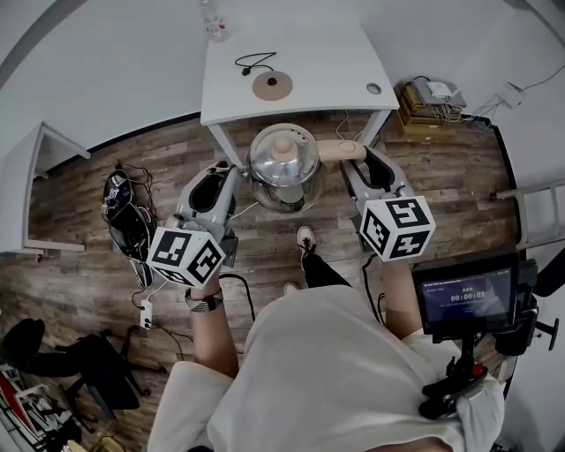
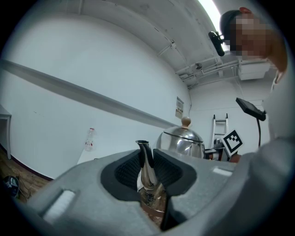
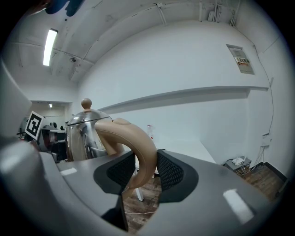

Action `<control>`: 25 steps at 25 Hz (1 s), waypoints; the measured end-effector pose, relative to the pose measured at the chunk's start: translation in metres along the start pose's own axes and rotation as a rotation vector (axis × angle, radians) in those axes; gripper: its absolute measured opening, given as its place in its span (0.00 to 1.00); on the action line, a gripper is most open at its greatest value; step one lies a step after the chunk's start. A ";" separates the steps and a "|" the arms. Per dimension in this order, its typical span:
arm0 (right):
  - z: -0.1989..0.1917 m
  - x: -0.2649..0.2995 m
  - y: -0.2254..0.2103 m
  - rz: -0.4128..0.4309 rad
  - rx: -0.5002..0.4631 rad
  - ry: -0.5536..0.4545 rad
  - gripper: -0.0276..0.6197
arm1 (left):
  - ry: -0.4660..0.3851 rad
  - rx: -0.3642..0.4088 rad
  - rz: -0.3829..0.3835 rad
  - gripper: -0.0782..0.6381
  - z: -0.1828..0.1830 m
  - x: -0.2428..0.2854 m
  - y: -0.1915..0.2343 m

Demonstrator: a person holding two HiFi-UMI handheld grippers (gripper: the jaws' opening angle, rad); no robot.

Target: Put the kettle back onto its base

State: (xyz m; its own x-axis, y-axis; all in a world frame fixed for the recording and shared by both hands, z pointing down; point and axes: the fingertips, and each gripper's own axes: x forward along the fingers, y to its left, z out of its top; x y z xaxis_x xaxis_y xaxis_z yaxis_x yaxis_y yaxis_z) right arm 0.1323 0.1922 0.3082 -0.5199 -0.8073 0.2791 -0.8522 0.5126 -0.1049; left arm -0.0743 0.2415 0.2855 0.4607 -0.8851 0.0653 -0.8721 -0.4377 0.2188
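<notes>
A shiny steel kettle (image 1: pixel 284 168) with a tan knob and handle hangs in the air over the wooden floor, just in front of a white table (image 1: pixel 344 84). Its round tan base (image 1: pixel 272 86) lies on that table, beyond the kettle. My left gripper (image 1: pixel 233 172) is shut on the kettle's spout (image 2: pixel 146 161), which stands upright between the pads. My right gripper (image 1: pixel 351 161) is shut on the curved tan handle (image 3: pixel 138 152). The kettle's body (image 3: pixel 83 133) shows to the left of the handle in the right gripper view, and at the right (image 2: pixel 182 140) in the left gripper view.
On the table are a black cable (image 1: pixel 254 62) next to the base and a clear bottle (image 1: pixel 214 22) at its far edge. Cables and a power strip (image 1: pixel 146 311) lie on the floor at the left. A box of wires (image 1: pixel 433 101) sits to the table's right.
</notes>
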 end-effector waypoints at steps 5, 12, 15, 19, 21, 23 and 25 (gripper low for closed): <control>0.025 0.052 -0.030 0.009 0.012 0.025 0.27 | 0.019 -0.013 0.008 0.23 0.016 0.054 0.029; 0.044 0.095 -0.056 0.033 0.014 0.020 0.27 | 0.017 -0.007 0.030 0.23 0.028 0.098 0.049; 0.043 0.096 -0.056 0.043 0.008 0.011 0.27 | 0.005 0.000 0.040 0.23 0.027 0.097 0.048; 0.045 0.098 -0.055 0.054 -0.001 0.002 0.27 | -0.007 0.002 0.046 0.23 0.027 0.095 0.048; 0.046 0.098 -0.055 0.061 -0.006 -0.003 0.27 | -0.016 0.007 0.051 0.23 0.028 0.094 0.048; 0.047 0.100 -0.056 0.066 -0.013 -0.008 0.27 | -0.022 0.014 0.058 0.23 0.029 0.095 0.048; 0.047 0.101 -0.056 0.071 -0.019 -0.010 0.27 | -0.026 0.014 0.065 0.23 0.027 0.095 0.048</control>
State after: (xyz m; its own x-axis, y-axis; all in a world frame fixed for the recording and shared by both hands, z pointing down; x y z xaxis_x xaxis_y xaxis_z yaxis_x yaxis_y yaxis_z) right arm 0.1252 0.0681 0.2971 -0.5800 -0.7713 0.2620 -0.8117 0.5743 -0.1063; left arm -0.0768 0.1326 0.2757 0.3988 -0.9155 0.0534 -0.9022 -0.3812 0.2017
